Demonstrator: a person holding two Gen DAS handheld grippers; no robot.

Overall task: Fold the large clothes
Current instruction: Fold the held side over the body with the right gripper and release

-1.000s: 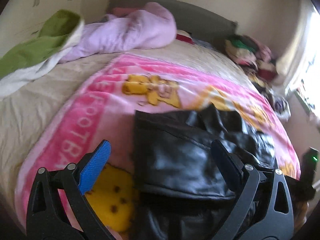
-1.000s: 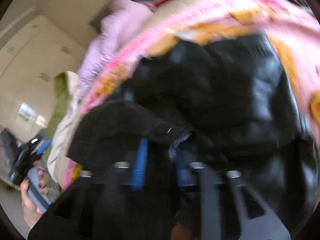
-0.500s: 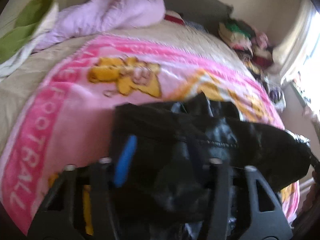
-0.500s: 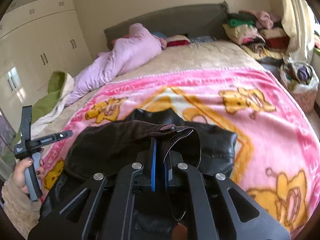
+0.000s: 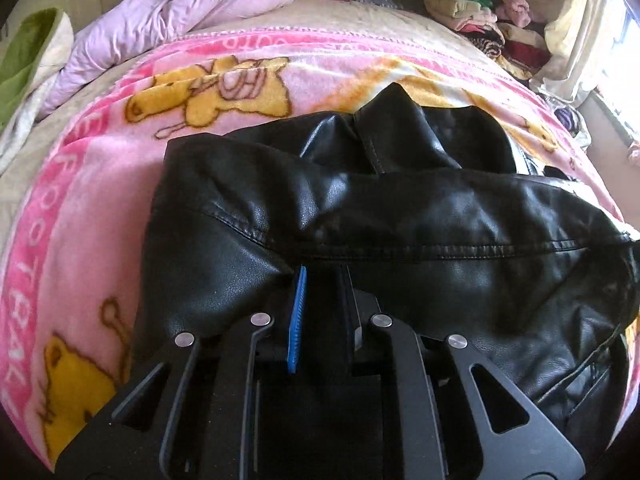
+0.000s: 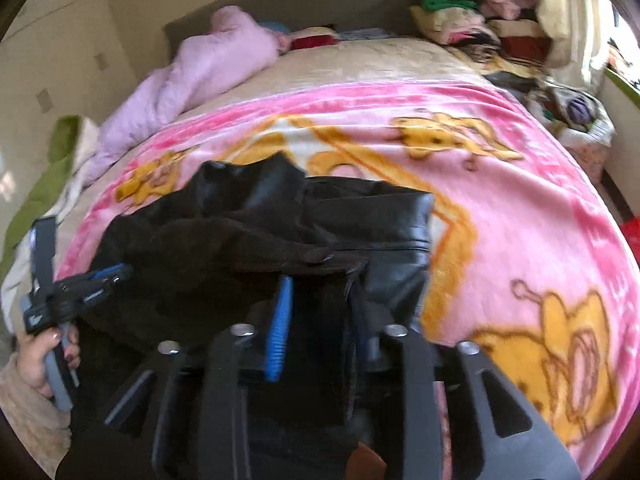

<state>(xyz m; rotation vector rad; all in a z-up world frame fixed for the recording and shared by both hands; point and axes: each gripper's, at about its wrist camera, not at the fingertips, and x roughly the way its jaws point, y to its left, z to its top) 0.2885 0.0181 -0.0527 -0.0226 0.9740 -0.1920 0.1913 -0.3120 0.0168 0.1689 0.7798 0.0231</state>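
Clearly the black leather jacket [image 5: 400, 216] lies bunched on the pink blanket [image 5: 100, 184] at the near end of the bed, well short of the lilac duvet [image 5: 180, 12] by the headboard. The left tool [image 5: 324, 292] is closed on the jacket's near edge, a stitched seam just beyond its tips. The right tool [image 6: 320, 292] seems to pinch a hem too, though blur makes that less sure. I judge the leather heavy, fairly stiff and slick, holding bulky creases rather than draping; seams and hems offer the firmest purchase, smooth panels may slide.
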